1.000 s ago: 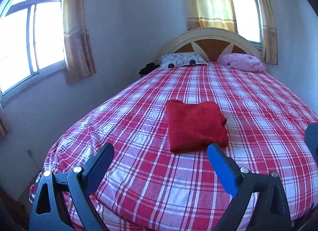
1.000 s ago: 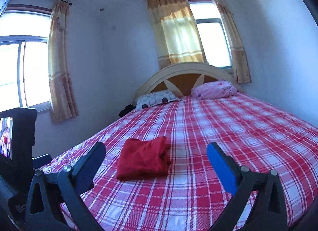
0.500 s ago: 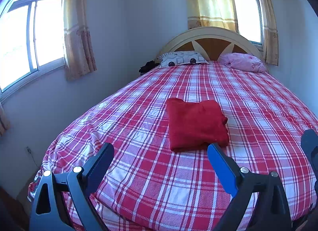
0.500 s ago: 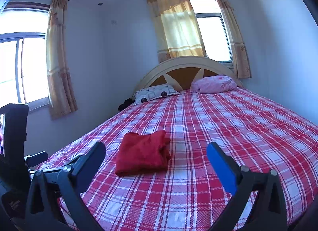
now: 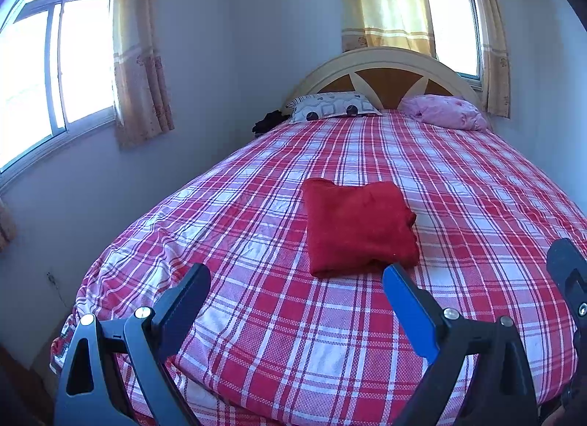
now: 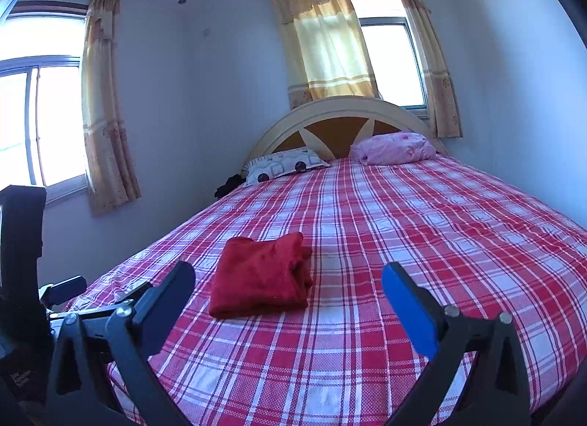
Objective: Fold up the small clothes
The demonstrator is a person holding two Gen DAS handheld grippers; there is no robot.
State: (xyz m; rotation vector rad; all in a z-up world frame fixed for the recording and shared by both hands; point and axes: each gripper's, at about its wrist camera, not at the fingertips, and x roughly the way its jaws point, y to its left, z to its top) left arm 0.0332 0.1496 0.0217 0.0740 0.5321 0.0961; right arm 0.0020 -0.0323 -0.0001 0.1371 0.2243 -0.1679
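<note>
A red garment (image 5: 359, 226) lies folded into a thick square on the red-and-white checked bedspread (image 5: 367, 338), near the foot of the bed. My left gripper (image 5: 295, 279) hovers open just short of it, nothing between its fingers. In the right wrist view the same red garment (image 6: 262, 275) sits left of centre. My right gripper (image 6: 288, 277) is open too and holds nothing; its left finger is close to the garment's near-left corner. Part of the other gripper (image 5: 568, 279) shows at the right edge of the left wrist view.
Two pillows, a patterned pillow (image 5: 332, 106) and a pink pillow (image 5: 444, 111), lie against the arched headboard (image 5: 385, 66). A dark item (image 5: 269, 121) sits at the bed's far left corner. Walls with curtained windows close in on the left. A black device (image 6: 18, 279) stands left.
Both views have drifted slightly; the right wrist camera has tipped downward a little, so the bed and garment sit higher and nearer in frame. The garment has not moved.
</note>
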